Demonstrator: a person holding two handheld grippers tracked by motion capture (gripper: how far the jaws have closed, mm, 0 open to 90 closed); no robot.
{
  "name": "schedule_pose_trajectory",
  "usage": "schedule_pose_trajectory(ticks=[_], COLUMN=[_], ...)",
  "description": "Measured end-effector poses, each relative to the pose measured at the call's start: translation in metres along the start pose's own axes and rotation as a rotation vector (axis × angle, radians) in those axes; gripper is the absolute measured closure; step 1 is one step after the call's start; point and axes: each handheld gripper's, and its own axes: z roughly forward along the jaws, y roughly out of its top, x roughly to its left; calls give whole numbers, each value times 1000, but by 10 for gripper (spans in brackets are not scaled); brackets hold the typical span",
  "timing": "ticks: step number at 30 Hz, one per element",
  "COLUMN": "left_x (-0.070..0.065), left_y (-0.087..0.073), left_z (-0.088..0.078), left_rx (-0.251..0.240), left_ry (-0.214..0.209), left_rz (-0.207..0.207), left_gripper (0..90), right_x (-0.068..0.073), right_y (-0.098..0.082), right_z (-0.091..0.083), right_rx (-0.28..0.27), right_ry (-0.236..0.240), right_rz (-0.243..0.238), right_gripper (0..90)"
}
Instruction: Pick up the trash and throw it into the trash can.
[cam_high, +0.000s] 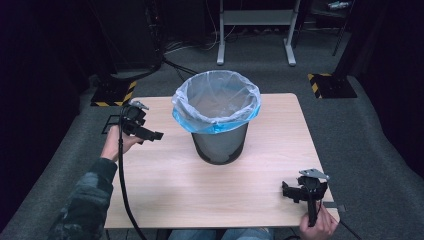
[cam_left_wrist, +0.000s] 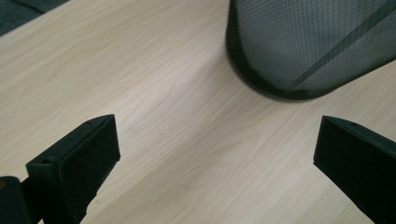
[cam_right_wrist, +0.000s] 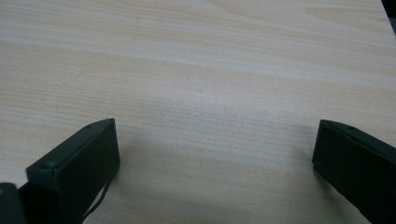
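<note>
Overhead, I see my left gripper (cam_high: 134, 121) near the mesh bin (cam_high: 218, 145) with its plastic liner (cam_high: 216, 102), and my right gripper (cam_high: 305, 188) well apart at the table (cam_high: 165, 185) edge. Along the left jaws, spread wide and empty, the bin's base (cam_left_wrist: 299, 60) stands ahead, toward the right jaw. Along the right jaws, equally wide, bare wood lies between them.

a wooden table (cam_high: 165, 185) on grey carpet (cam_high: 370, 150), two hazard-striped floor plates (cam_high: 114, 93).
</note>
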Motion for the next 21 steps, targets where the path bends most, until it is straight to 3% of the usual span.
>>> schedule_pose_trajectory(ticks=[3,9,12,15,18,21], left_x=[3,10,13,16,16,15], left_y=[-20,-65,-78,-100,-109,-125], left_z=[15,49,59,73,79,89], left_rx=[10,48,57,41,27,-8], left_ry=[24,4,-3,4,12,45], left_rz=[-5,-52,-70,-115,-122,-130], left_gripper=[0,0,0,1,4,9], right_x=[0,0,0,0,0,0], right_y=[0,0,0,0,0,0], right_z=[0,0,0,0,0,0], right_rx=[0,0,0,0,0,0], right_ry=[0,0,0,0,0,0], right_rz=[0,0,0,0,1,0], right_gripper=[0,0,0,0,0,0])
